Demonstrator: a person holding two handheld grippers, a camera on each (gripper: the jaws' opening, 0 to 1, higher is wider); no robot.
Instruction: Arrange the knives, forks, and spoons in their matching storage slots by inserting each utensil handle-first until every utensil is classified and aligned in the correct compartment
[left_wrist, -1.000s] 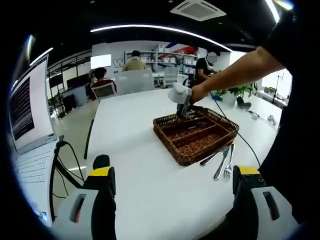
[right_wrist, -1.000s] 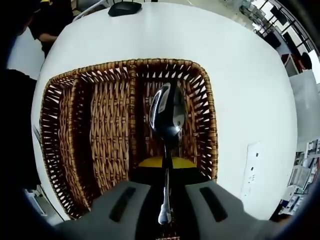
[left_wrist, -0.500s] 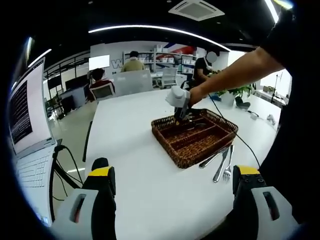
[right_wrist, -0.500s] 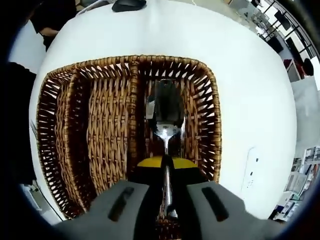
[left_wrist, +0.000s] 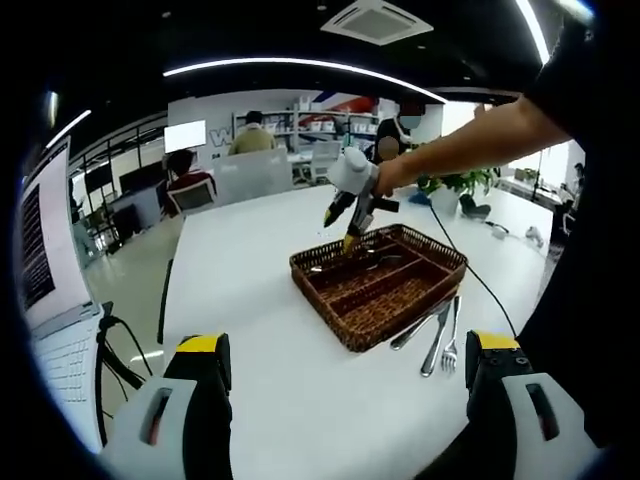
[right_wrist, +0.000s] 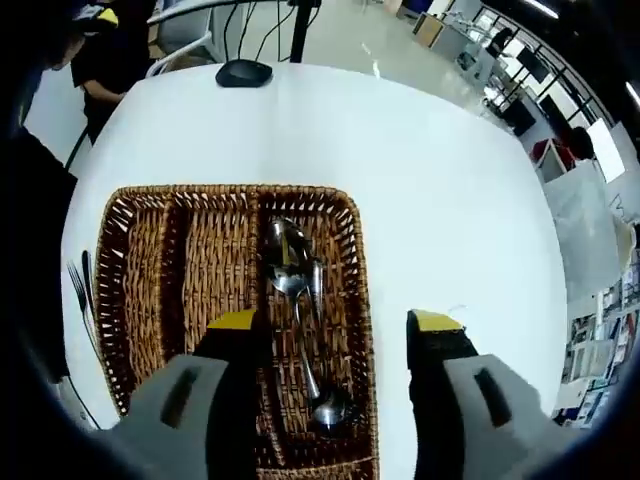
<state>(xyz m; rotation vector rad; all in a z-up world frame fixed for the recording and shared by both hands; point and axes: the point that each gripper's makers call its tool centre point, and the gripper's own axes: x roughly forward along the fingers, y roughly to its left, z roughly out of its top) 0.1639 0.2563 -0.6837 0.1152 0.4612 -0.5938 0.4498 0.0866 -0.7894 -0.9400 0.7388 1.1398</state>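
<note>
**Spoon down in the end slot, cutlery waiting beside the basket**

In the left gripper view, the left gripper (left_wrist: 352, 400) hung low over the white table (left_wrist: 260, 300) with its jaws spread wide and nothing between them. Ahead stood the wicker basket (left_wrist: 400, 310), and just beside its near edge lay the loose utensils (left_wrist: 437, 330), a fork among them, on the bare tabletop. Above the basket's far end the right gripper (left_wrist: 349, 222) was held by a hand, tips pointed down at the weave.

In the right gripper view, the right gripper (right_wrist: 336, 335) had its jaws parted and empty, hovering above the basket (right_wrist: 140, 250). The spoons (right_wrist: 295, 290) lay in the rightmost compartment, lengthwise, roughly in line with the slot. The middle and left compartments looked bare. The tines of a fork (right_wrist: 78, 285) showed on the table outside the basket's left wall.

The next pick probably called for gripping a piece by its neck, so the handle led into the slot. Each type wanted its own compartment, and the piece laid parallel to the dividers.
</note>
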